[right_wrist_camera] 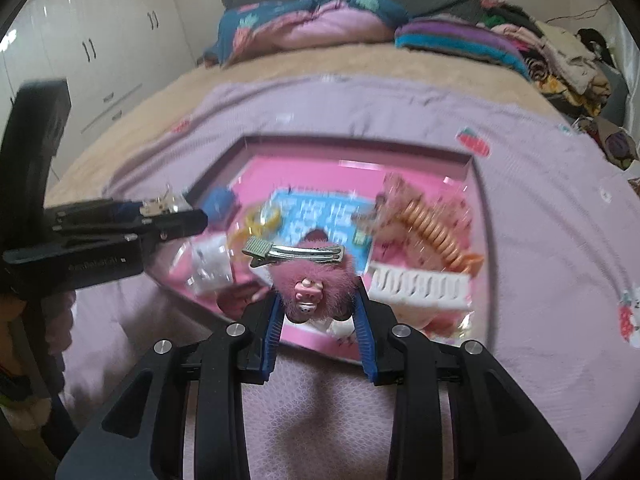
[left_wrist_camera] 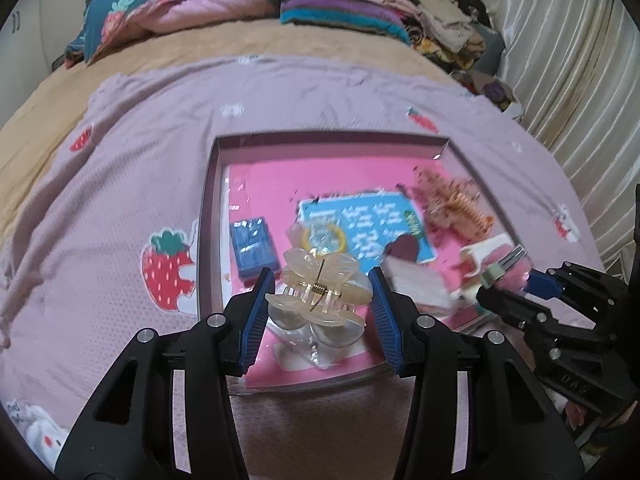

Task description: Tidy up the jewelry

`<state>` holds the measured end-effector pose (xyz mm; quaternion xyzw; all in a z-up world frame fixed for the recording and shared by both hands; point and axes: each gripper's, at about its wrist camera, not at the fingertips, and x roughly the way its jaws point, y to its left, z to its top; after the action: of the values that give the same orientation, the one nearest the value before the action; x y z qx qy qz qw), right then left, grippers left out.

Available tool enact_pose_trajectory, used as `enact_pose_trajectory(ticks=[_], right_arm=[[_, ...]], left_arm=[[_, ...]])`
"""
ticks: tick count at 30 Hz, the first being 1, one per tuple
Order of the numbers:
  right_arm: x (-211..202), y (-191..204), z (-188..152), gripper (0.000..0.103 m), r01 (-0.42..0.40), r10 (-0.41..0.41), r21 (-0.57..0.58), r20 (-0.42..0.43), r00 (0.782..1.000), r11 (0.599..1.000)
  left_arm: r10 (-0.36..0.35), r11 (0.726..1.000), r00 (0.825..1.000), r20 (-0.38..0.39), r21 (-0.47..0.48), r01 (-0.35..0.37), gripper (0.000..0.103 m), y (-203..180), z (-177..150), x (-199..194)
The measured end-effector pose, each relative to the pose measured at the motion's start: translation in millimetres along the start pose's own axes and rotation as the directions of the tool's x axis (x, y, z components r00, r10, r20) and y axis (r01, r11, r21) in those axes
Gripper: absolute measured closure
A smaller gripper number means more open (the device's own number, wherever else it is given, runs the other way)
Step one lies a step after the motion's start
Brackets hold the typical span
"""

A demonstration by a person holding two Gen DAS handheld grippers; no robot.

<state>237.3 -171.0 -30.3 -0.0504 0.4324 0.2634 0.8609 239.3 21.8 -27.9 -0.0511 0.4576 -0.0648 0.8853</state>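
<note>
A shallow box [left_wrist_camera: 208,216] with a pink floor lies on the bed and holds hair accessories. My left gripper [left_wrist_camera: 322,292] is shut on a translucent cream claw clip [left_wrist_camera: 320,288], held over the box's near edge above a clear clip [left_wrist_camera: 316,340]. My right gripper [right_wrist_camera: 318,304] is shut on a pink fluffy hair clip [right_wrist_camera: 312,284] with a metal clasp [right_wrist_camera: 292,254], above the box [right_wrist_camera: 224,160]. In the left wrist view the right gripper [left_wrist_camera: 516,276] shows at right. In the right wrist view the left gripper [right_wrist_camera: 176,212] shows at left.
In the box lie a blue packet [left_wrist_camera: 254,248], a blue card [left_wrist_camera: 372,228], an orange claw clip [left_wrist_camera: 460,204] and a white comb clip [right_wrist_camera: 420,284]. A lilac strawberry blanket [left_wrist_camera: 120,200] covers the bed. Pillows [left_wrist_camera: 180,4] and clothes [left_wrist_camera: 440,28] are piled at the back.
</note>
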Motion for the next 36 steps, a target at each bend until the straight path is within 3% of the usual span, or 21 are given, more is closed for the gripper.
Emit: enact_pose_trajectory(ticks=[6,8,11,14,23,32,36], right_arm=[[18.8,3.8,-8.1,0.064,0.001,-0.001,-0.01,-0.05,0.999,1.0],[16.3,4.8,-8.7,0.047,0.001,-0.002,-0.011,-0.048,0.999,1.0],[1.6,6.2,-9.9,0.041,0.014,-0.014,-0.017,-0.008,1.0,1.0],[-17.6,4.4,-12.0,0.031,0.019,-0.019,-0.002,0.024,1.0,1.0],[-88.2,-4.3,-23.2,0.01,0.045,-0.053,0.055,0.153,0.987,0.997],[-140.2,-2.1,-40.1,0.006,0.066,-0.085,0.086,0.24,0.967,0.994],[-159.7,-0.3,-51.4,0.004,0.065,-0.089,0.097,0.269,0.959,0.993]], left_arm=[[0.016,1.0,0.999,-0.028,-0.01,-0.017,0.063,9.3,-5.3,10.5],[0.023,1.0,0.999,-0.027,-0.007,-0.023,0.063,8.7,-6.2,10.6],[0.019,1.0,1.0,-0.024,-0.003,-0.019,0.063,6.6,-6.7,7.1],[0.018,1.0,1.0,0.0,0.0,-0.018,0.048,2.7,-6.5,-3.3],[0.014,1.0,0.996,0.09,0.015,-0.016,0.034,-15.8,-5.3,-55.8],[0.031,0.999,0.987,0.158,0.018,-0.034,0.01,-28.2,-27.3,-106.2],[0.034,0.999,0.983,0.179,0.01,-0.037,0.01,-31.0,-44.7,-123.7]])
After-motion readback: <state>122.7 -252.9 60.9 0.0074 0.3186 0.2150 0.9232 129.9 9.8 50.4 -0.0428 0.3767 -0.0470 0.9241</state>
